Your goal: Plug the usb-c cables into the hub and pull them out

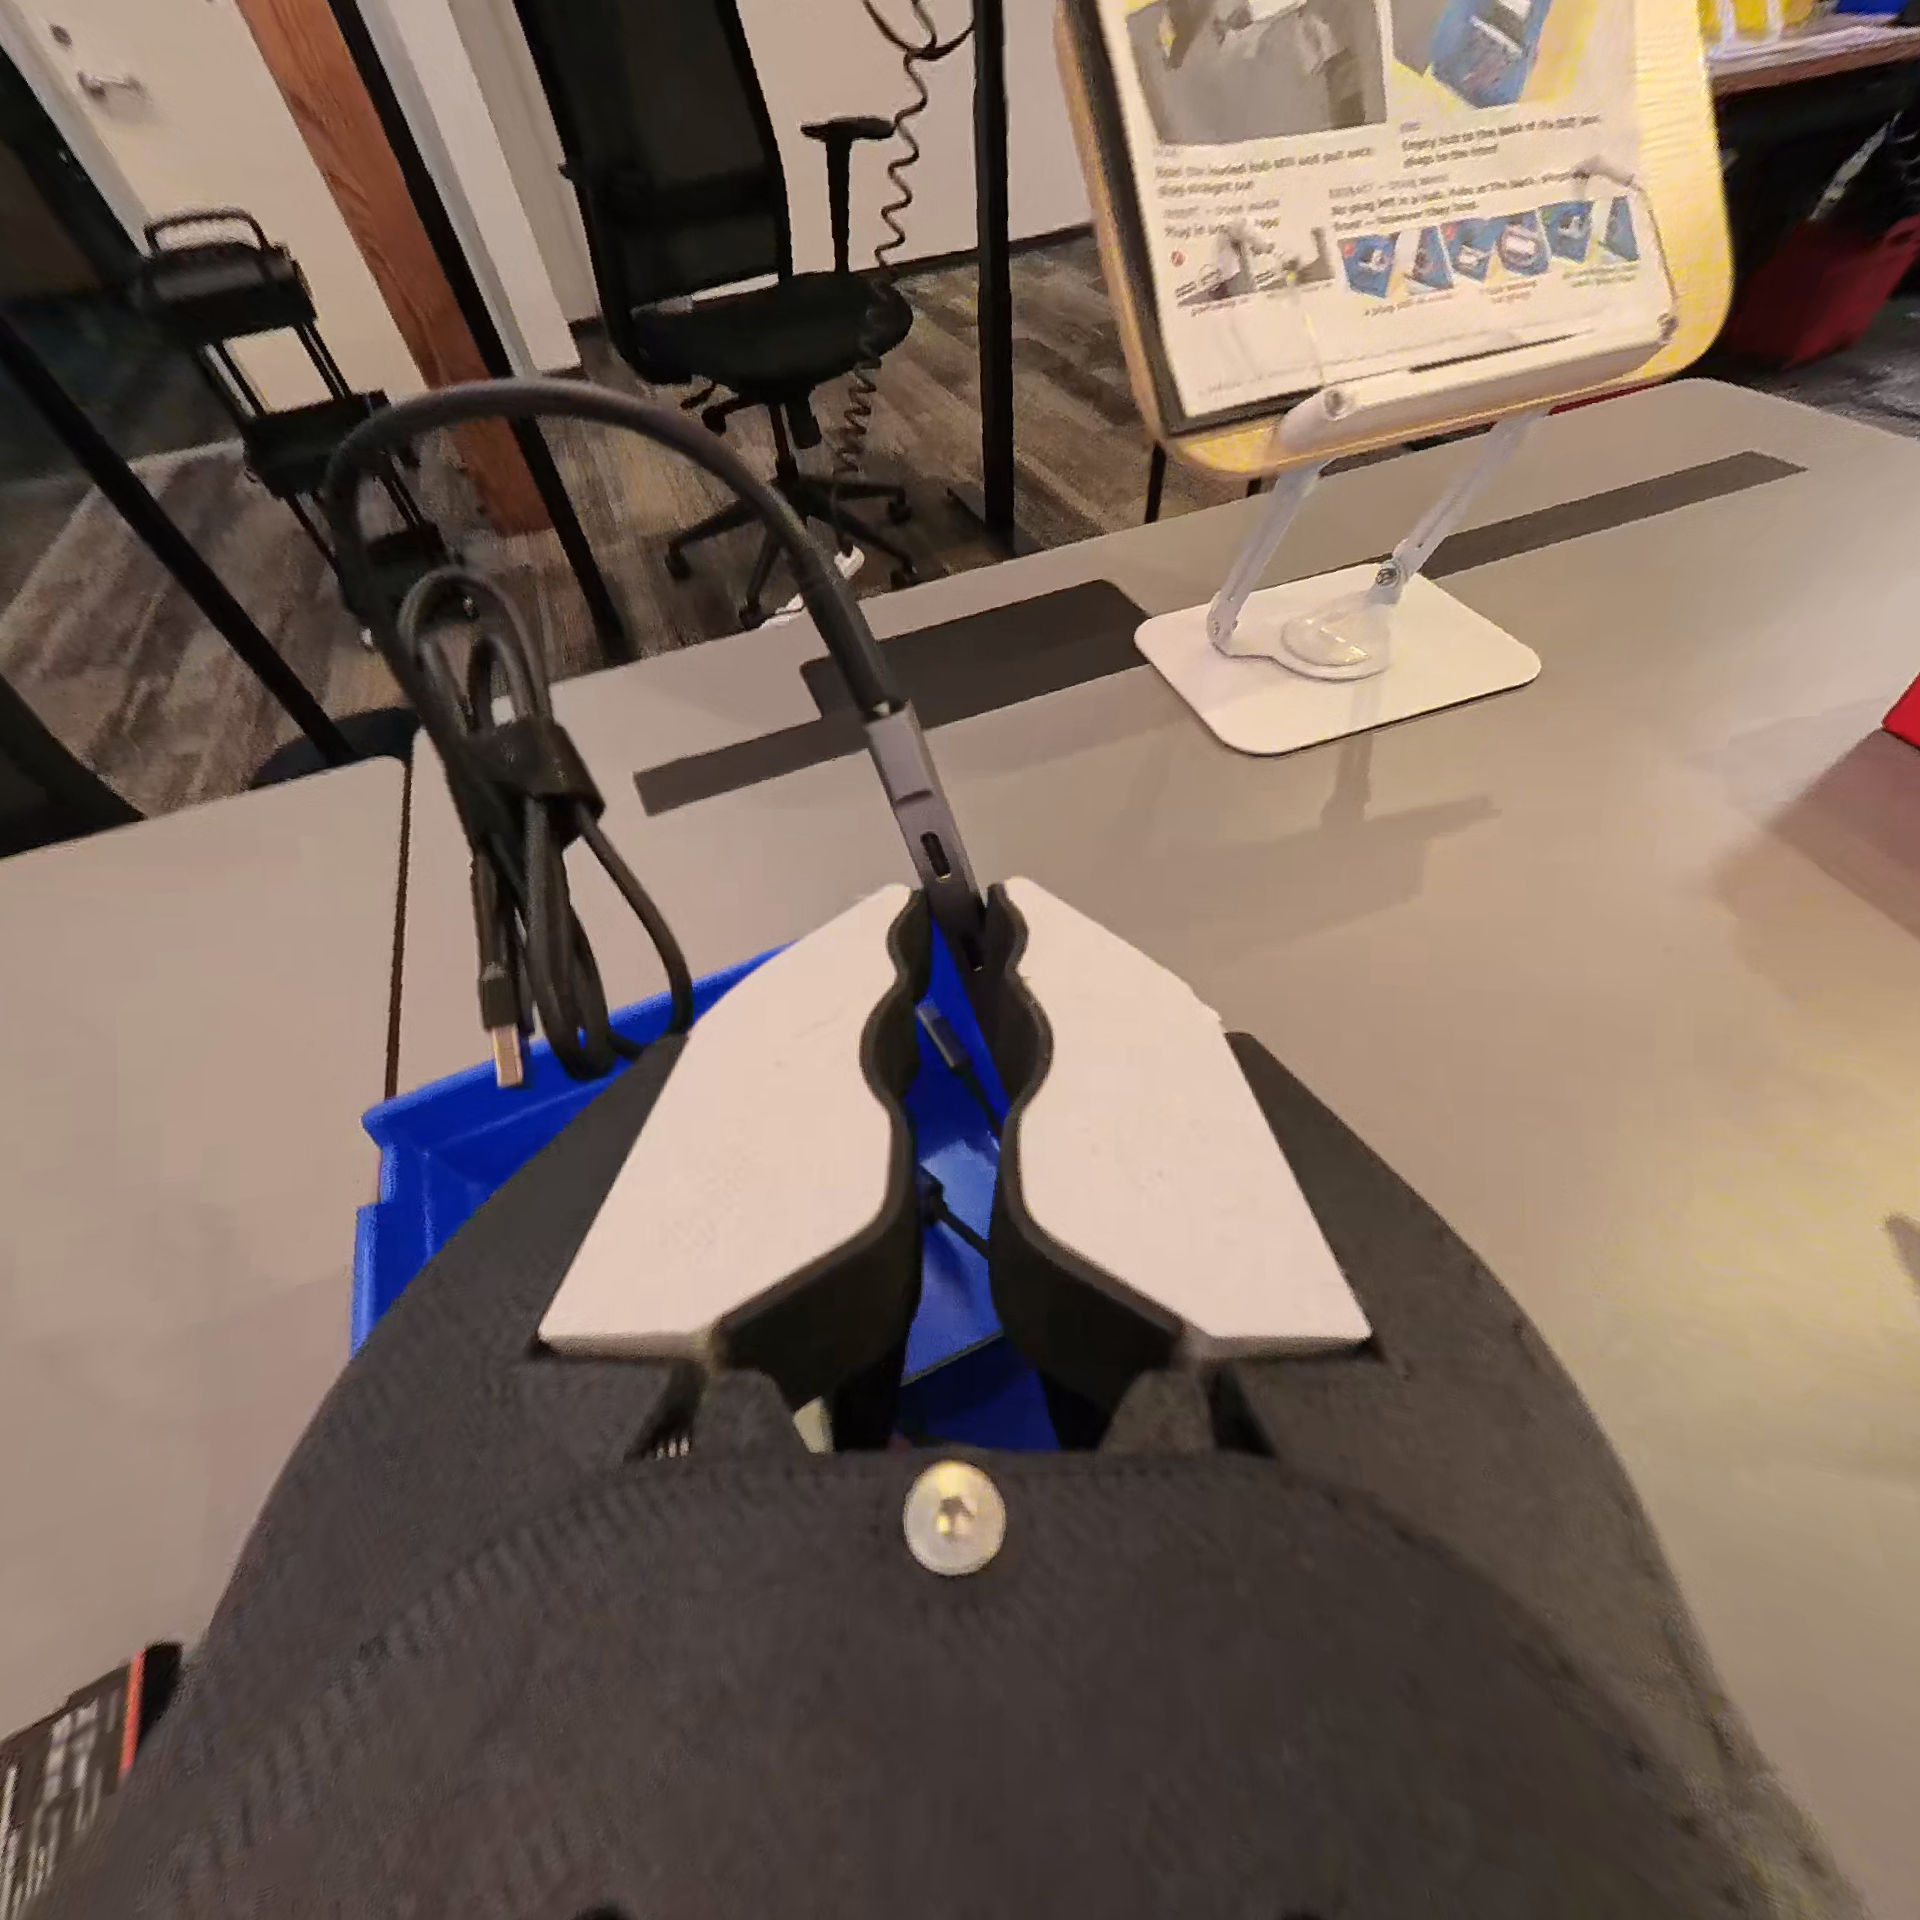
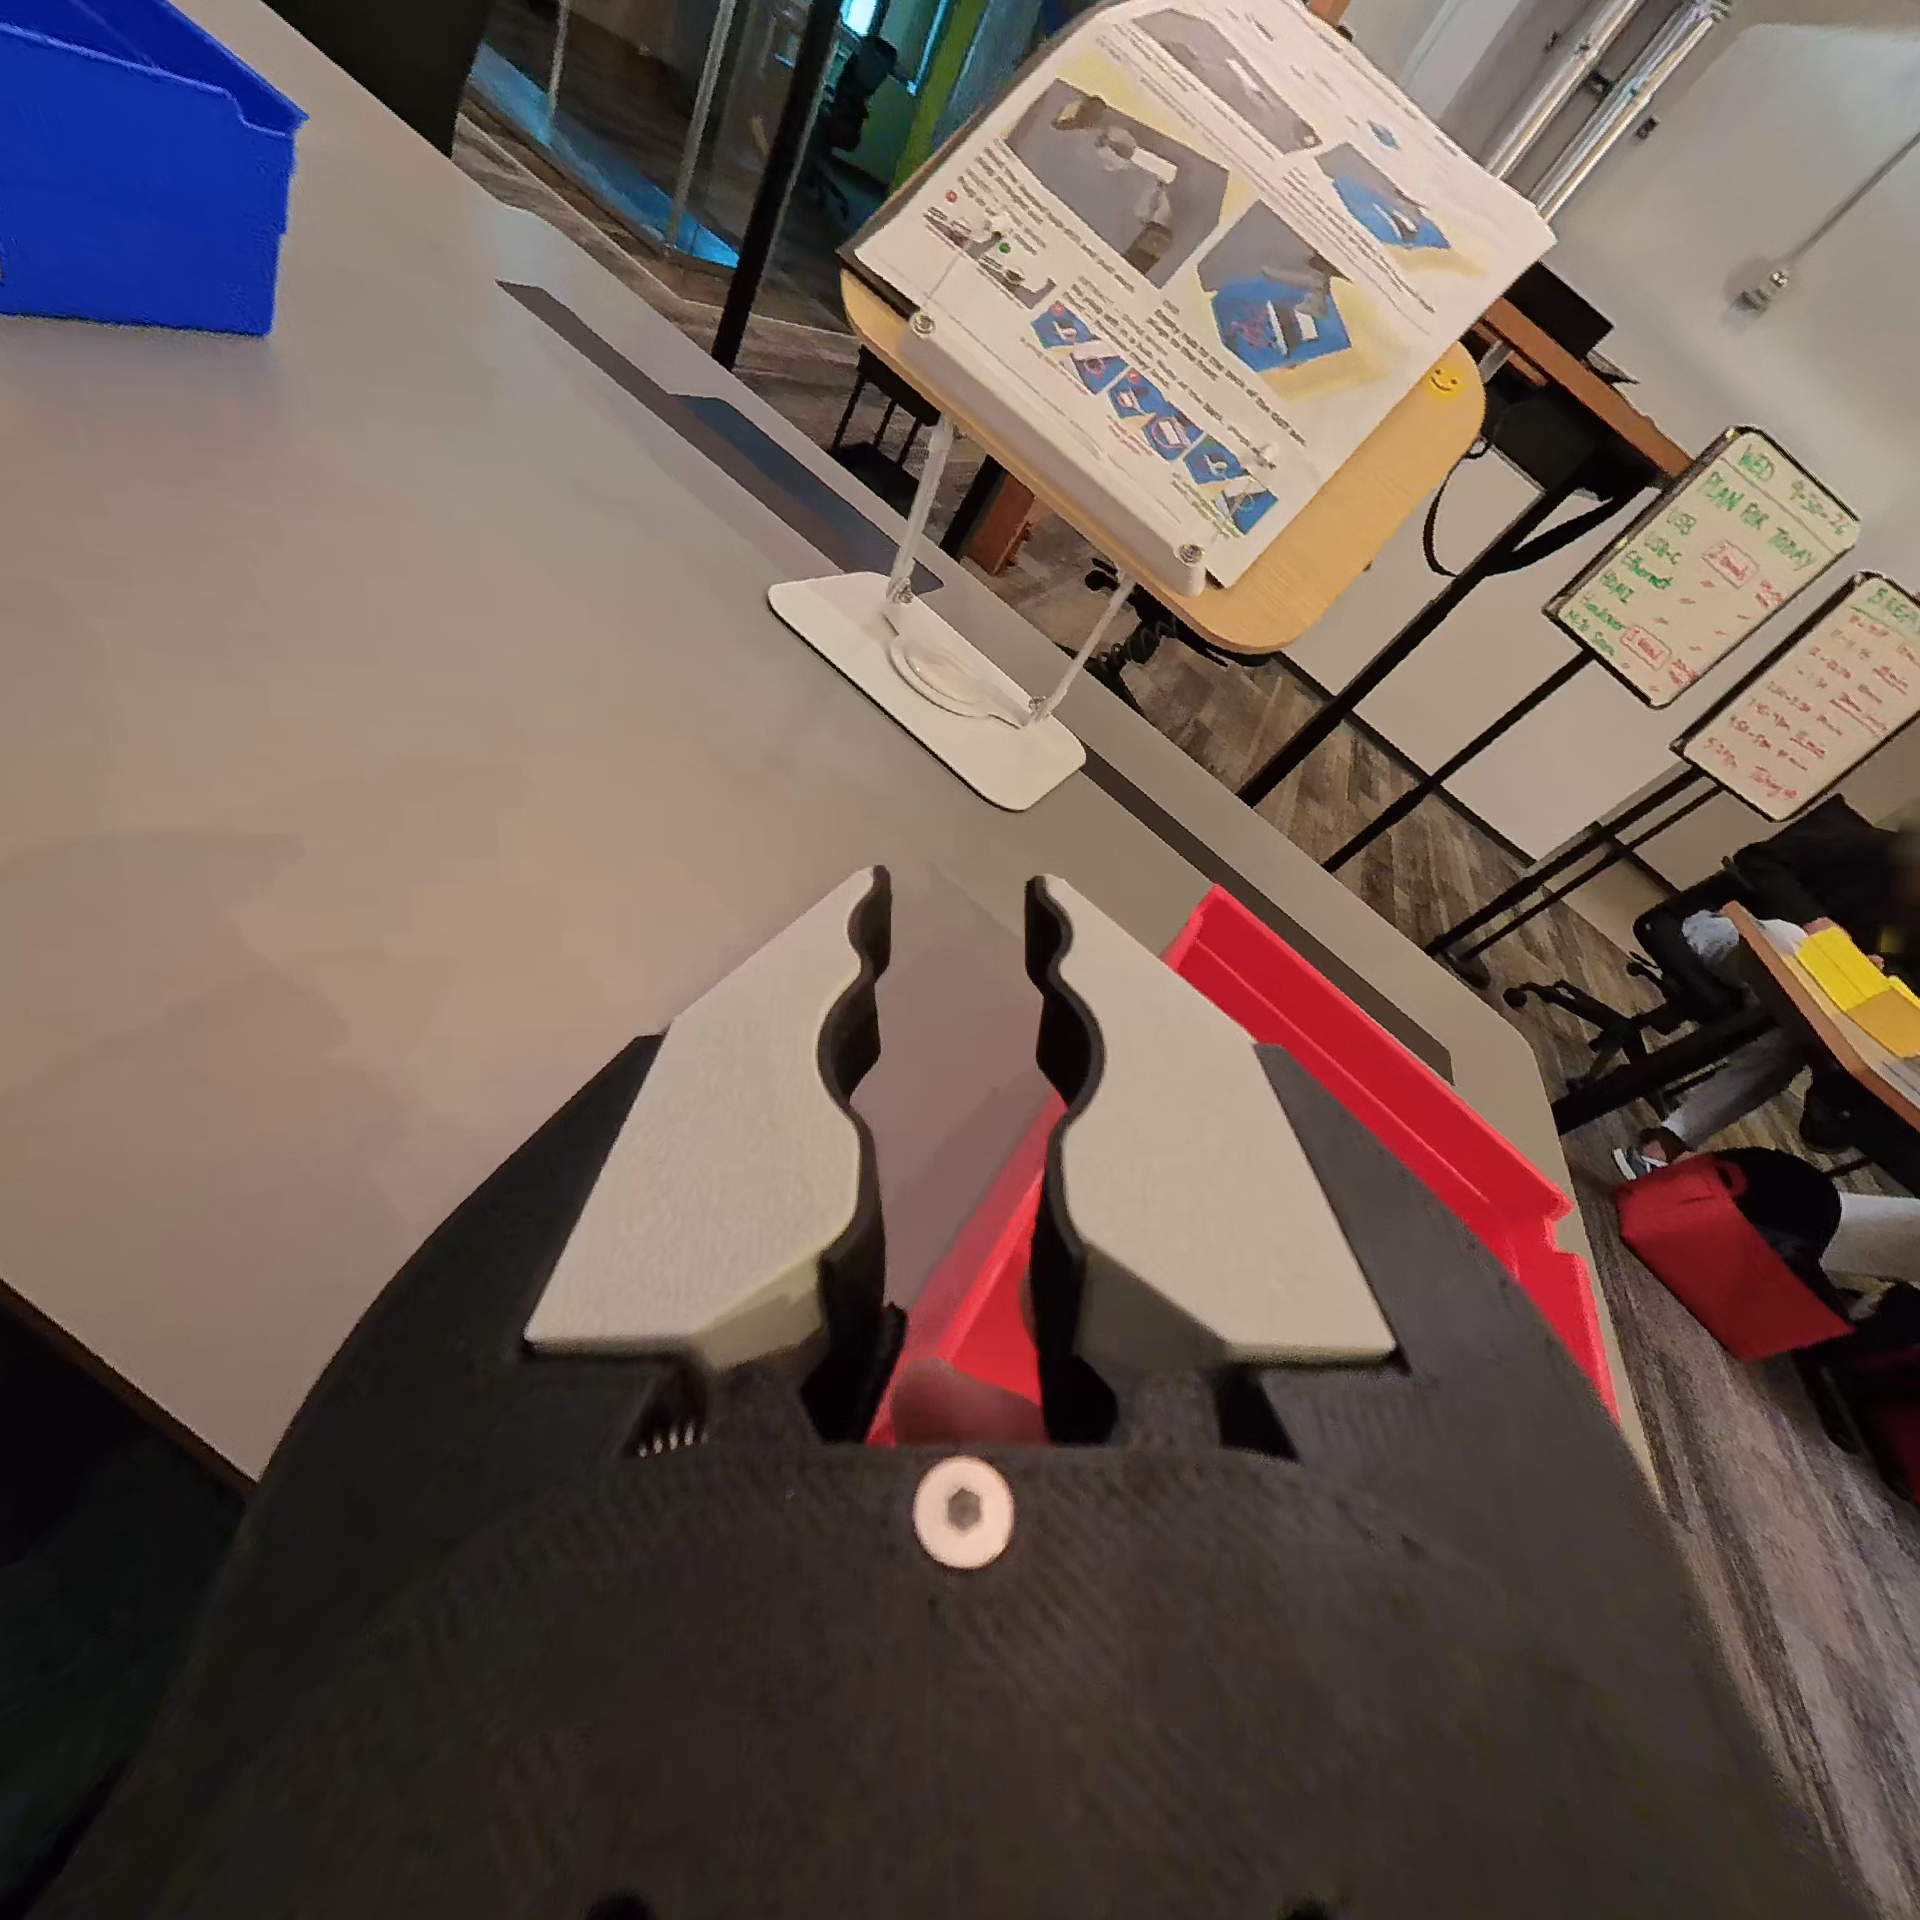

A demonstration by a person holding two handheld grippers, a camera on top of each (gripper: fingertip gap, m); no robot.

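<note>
In the left wrist view my left gripper is shut on a slim grey hub and holds it up above a blue bin. The hub's black cable arcs up and left, then hangs down in a strapped bundle with a plug at its end. A port shows on the hub's side just above my fingertips. In the right wrist view my right gripper is open and empty, above a red bin and the grey table.
A document stand with a white base holds printed pages at the table's far edge. A dark strip runs along the table. The blue bin also shows in the right wrist view. An office chair and whiteboards stand beyond. Some 50 cm of space lies between my two pairs of fingers.
</note>
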